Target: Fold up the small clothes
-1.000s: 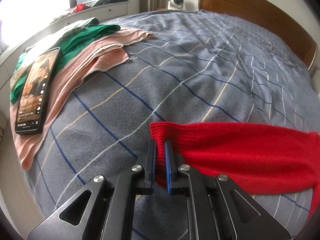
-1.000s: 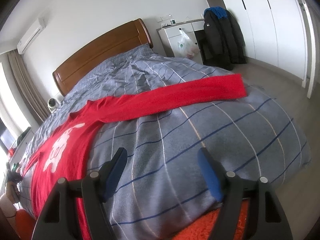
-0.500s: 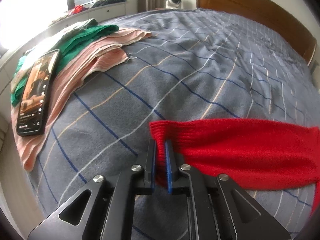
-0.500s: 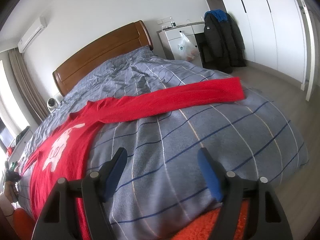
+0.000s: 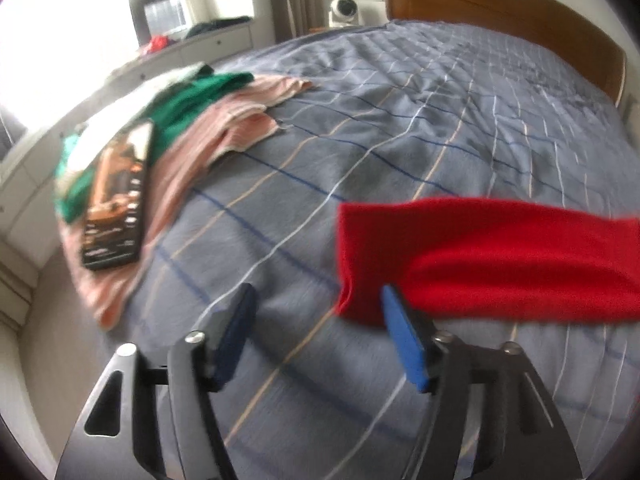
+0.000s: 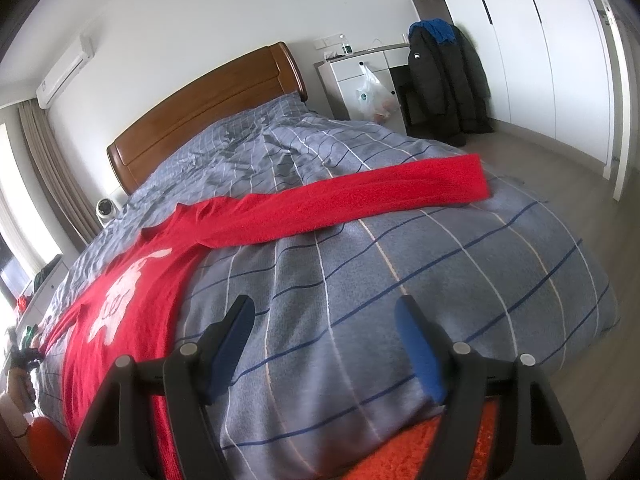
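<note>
Item, as we logged it: red sweater (image 6: pixel 132 304) spread flat on the bed (image 6: pixel 440 288), left gripper (image 5: pixel 316 332) just opened off its sleeve cuff (image 5: pixel 360 264), right gripper (image 6: pixel 324 344) wide and empty; risk we judged: the freed cuff could slump and crease the fold.

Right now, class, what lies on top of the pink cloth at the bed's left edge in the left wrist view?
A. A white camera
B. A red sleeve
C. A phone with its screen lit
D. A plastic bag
C: the phone lies screen up and lit on the pink cloth, beside the green garment; the red sleeve lies apart, on the blue bedspread.
</note>
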Available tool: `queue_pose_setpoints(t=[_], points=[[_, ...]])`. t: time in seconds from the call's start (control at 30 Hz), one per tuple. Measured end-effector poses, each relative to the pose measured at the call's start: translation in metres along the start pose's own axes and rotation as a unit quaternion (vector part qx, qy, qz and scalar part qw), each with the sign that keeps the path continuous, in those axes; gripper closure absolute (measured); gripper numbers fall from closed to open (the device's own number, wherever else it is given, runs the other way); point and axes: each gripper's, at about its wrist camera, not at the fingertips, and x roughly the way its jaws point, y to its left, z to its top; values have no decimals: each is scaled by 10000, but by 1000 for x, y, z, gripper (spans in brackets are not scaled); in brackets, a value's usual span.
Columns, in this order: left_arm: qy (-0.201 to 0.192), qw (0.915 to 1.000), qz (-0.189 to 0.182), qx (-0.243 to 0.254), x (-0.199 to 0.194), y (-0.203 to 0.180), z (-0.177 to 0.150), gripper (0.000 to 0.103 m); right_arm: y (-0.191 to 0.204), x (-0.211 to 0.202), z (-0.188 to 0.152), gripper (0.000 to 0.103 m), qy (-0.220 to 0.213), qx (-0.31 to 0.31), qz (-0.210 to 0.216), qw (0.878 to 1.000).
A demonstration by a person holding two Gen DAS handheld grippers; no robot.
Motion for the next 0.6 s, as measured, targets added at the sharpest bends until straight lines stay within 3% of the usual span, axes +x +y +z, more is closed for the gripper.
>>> queue_pose_setpoints(t=[0.1, 0.23, 0.47, 0.6], points=[[-89, 9994, -59, 342, -23, -9, -13, 31, 0, 0, 0, 31, -8, 5, -1, 10000], [-263, 9938, -842, 678, -65, -38, -32, 25, 2, 0, 2, 31, 1, -24, -23, 10000], [-641, 9656, -2281, 1070, -133, -105, -47, 14, 10, 0, 2, 31, 7, -190, -103, 9998], [-464, 9480, -2937, 1134, -148, -139, -53, 11, 9, -1, 2, 31, -2, -156, -104, 9998]])
